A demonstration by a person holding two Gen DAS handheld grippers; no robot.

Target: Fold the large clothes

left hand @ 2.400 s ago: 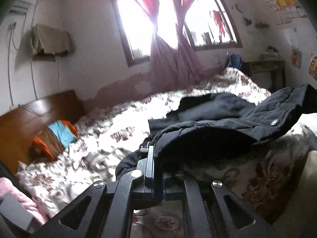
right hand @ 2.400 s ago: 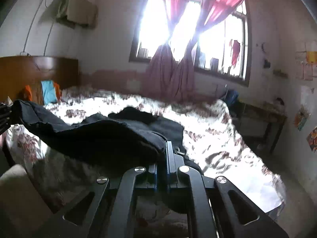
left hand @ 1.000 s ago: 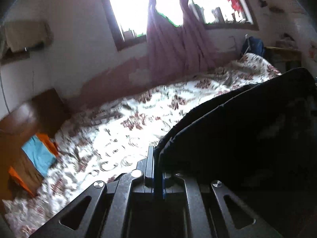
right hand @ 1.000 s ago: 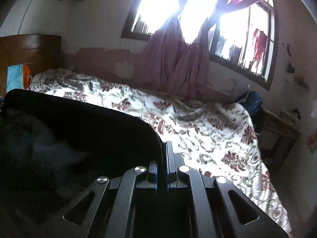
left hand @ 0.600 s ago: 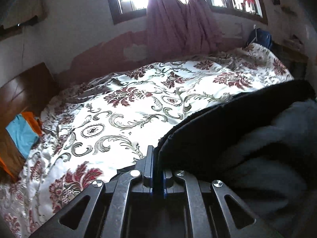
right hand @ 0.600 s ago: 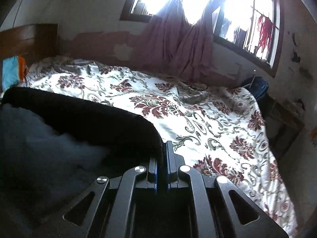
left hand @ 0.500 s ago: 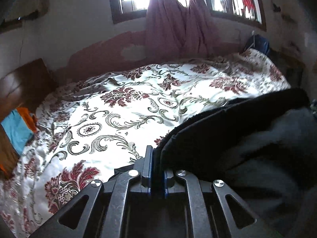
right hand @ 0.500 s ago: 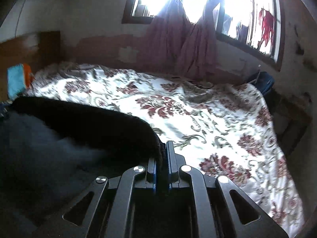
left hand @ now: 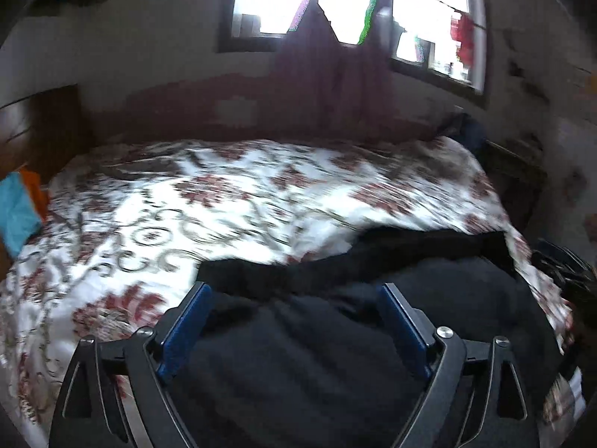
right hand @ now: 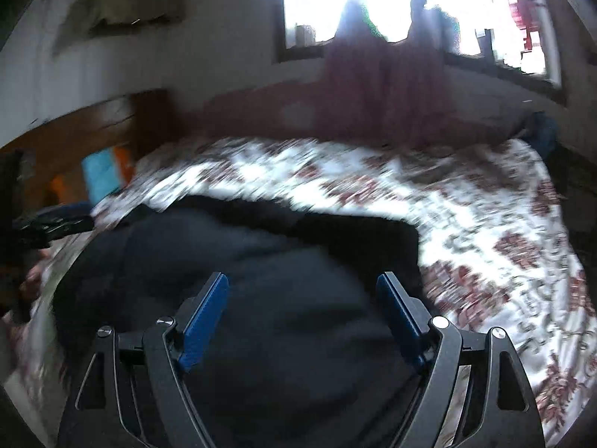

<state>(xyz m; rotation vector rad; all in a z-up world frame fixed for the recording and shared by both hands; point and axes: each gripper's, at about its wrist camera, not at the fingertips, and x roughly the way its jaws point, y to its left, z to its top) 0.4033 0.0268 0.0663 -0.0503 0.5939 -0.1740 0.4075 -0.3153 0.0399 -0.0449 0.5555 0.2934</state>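
Note:
A large black padded jacket (left hand: 335, 336) lies on the flowered bedspread (left hand: 224, 201) at the near edge of the bed. My left gripper (left hand: 294, 291) hovers over its left part, jaws opening wide, blue pads apart and not pressing the cloth. In the right wrist view the same jacket (right hand: 261, 261) fills the lower middle, and my right gripper (right hand: 302, 280) stands above it with jaws opening and nothing pinched. The other gripper (right hand: 48, 224) shows at the left edge there. Both views are blurred.
A wooden headboard (right hand: 93, 127) with a blue and orange cushion (right hand: 104, 175) sits at the left. Behind the bed is a bright window with purple curtains (left hand: 332, 74). A dark table (left hand: 515, 183) stands at the far right corner of the bed.
Both grippers, shut on the raised jacket edge before, have let go and opened wide. The jacket now lies flat on the bed, and both views have tipped down toward it.

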